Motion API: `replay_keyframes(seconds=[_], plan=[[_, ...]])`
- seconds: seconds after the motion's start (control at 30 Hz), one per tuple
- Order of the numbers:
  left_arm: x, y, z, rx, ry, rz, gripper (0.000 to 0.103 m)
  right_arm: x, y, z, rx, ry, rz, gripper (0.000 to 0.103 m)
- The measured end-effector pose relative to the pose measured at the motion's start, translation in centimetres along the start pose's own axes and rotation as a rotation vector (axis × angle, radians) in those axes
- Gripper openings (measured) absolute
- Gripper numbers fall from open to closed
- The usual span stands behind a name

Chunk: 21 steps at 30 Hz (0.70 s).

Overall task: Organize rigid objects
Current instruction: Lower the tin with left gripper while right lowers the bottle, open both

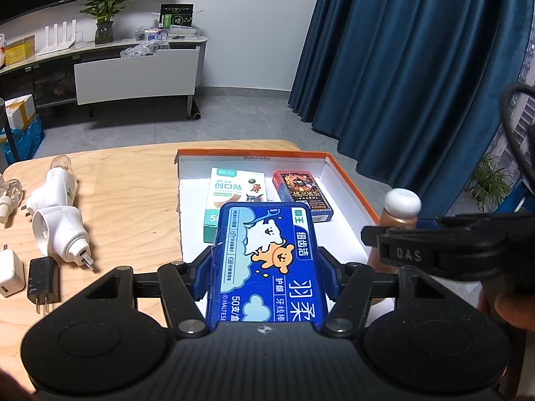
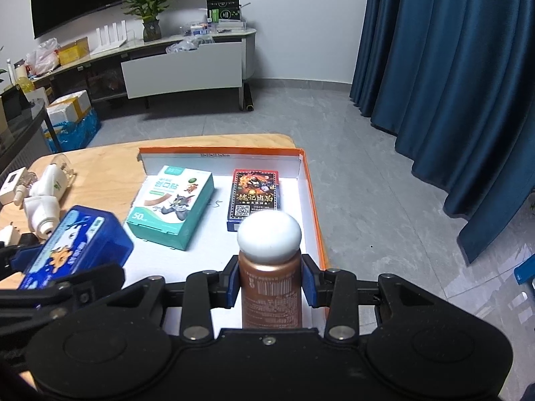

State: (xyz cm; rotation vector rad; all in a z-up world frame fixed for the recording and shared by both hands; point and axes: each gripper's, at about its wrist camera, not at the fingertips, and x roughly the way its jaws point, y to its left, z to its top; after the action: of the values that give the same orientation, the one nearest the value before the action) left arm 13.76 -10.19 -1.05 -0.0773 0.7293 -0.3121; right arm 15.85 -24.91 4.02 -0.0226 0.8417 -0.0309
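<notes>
Left gripper (image 1: 265, 274) fingers clamp the blue floss box (image 1: 267, 260) over the orange-rimmed tray's (image 2: 312, 200) near edge. Right gripper (image 2: 271, 282) fingers grasp the copper bottle (image 2: 271, 294), white cap up, above the tray's near right side.

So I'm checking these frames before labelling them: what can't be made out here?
- Left wrist view: the near part of the tray floor is hidden by the blue box in the left gripper.
- Right wrist view: the bottle base is hidden behind the right gripper body.
- Left wrist view: the chargers are cut off by the left edge.
- Both views: the tray rim print is too small to read.
</notes>
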Motion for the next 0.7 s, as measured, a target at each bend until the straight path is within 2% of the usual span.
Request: replay_keyframes(seconds=[0.1,0.2,0.23,0.33,0.47,0.7], plan=[[0.2,-0.1,0.1,0.006,0.005,0.001,0.063,0.8,0.1,0.8,-0.011,-0.009,-0.012,0.046],[0.5,-0.2,0.2,0.014,0.010,0.002,0.063,1.6,-0.3,1.7,0.007,-0.019,0.030,0.046],[0.6,-0.2,0.2,0.017,0.011,0.002,0.063,1.9,-0.3,1.9,0.010,-0.018,0.031,0.049],[0.9,-0.4,0.3,0.027,0.016,-0.001,0.063,2.4,-0.6,2.2,0.013,-0.020,0.015,0.050],[1.6,-0.6,0.5,0.041,0.022,-0.004,0.063,1.2,-1.6,1.8,0.062,-0.072,0.008,0.064],[4.1,-1.8,0.7,0.053,0.061,-0.003,0.063,-1.4,-2.9,1.3,0.100,-0.125,-0.020,0.069]])
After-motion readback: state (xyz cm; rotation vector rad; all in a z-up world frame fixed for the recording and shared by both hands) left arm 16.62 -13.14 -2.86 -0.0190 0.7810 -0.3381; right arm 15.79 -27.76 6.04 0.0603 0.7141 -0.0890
